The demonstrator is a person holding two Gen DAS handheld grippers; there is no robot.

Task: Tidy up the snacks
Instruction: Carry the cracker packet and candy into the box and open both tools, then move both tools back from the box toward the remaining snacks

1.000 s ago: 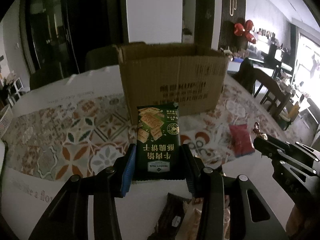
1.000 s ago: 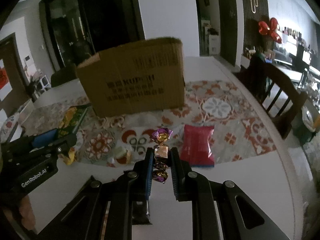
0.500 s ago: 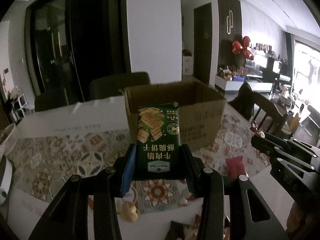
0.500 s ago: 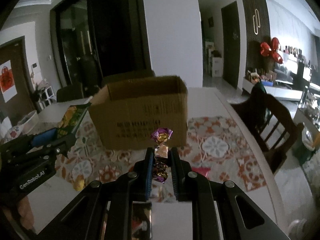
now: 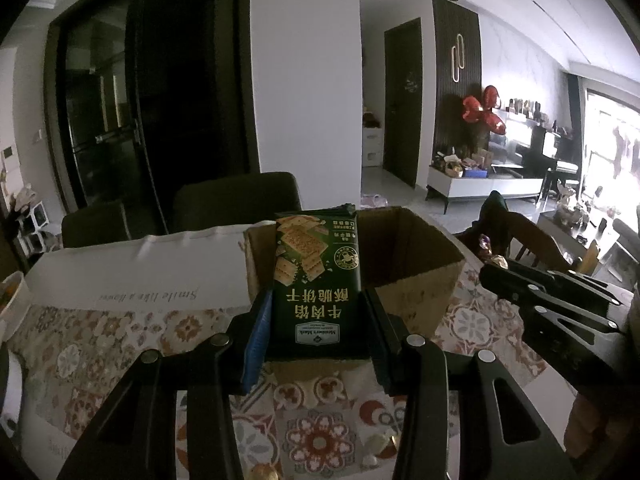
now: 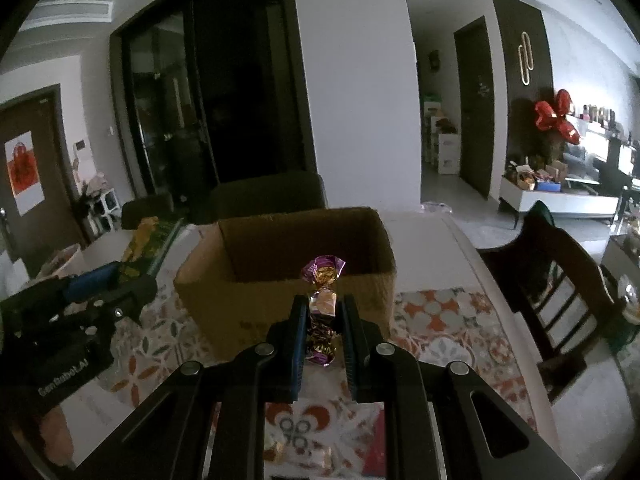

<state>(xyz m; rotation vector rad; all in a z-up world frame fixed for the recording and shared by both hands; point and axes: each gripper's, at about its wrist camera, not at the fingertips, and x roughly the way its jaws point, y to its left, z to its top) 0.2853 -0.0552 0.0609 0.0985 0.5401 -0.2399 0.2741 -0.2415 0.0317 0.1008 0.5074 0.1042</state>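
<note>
My left gripper (image 5: 316,312) is shut on a dark green cracker packet (image 5: 316,284) and holds it upright in front of the open cardboard box (image 5: 416,276). My right gripper (image 6: 323,312) is shut on a purple-and-gold wrapped candy (image 6: 322,280), held above the table just short of the box (image 6: 280,304). The box's inside (image 6: 304,248) is dark and its contents do not show. The right gripper also shows in the left wrist view (image 5: 492,268), and the left gripper shows in the right wrist view (image 6: 132,284).
The box stands on a patterned tablecloth (image 5: 112,336). Small wrapped sweets (image 5: 374,446) lie on the cloth below the grippers, and a red packet (image 6: 374,456) lies near the table's front. A wooden chair (image 6: 560,280) stands to the right, dark chairs (image 5: 236,200) behind the table.
Both grippers have risen and moved toward the box with their snacks still held. The box's open top has come into view below them, and the loose snacks have dropped to the frame's bottom.
</note>
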